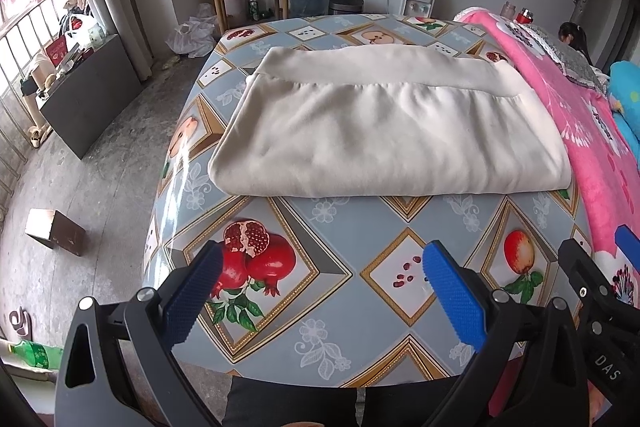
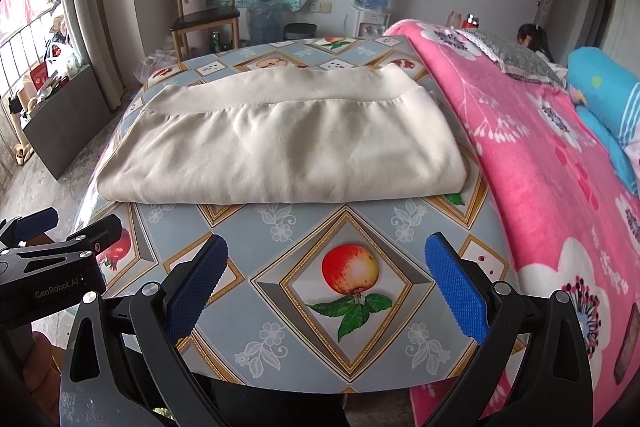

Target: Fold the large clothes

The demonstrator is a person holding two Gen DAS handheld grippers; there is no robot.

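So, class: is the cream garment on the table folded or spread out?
Folded. The cream garment lies as a compact layered rectangle, its near edge doubled, on the fruit-patterned table.

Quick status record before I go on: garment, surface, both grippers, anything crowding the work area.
garment: cream garment, folded into a flat rectangle, ribbed band along its far edge
surface: table with fruit-print cloth; garment lies toward the far side
left gripper: open, empty, over the near table edge, clear of the garment
right gripper: open, empty, over the near edge, above the printed apple
crowding: pink floral blanket runs along the table's right side, close to the garment's right edge
fold state: looks compact and even
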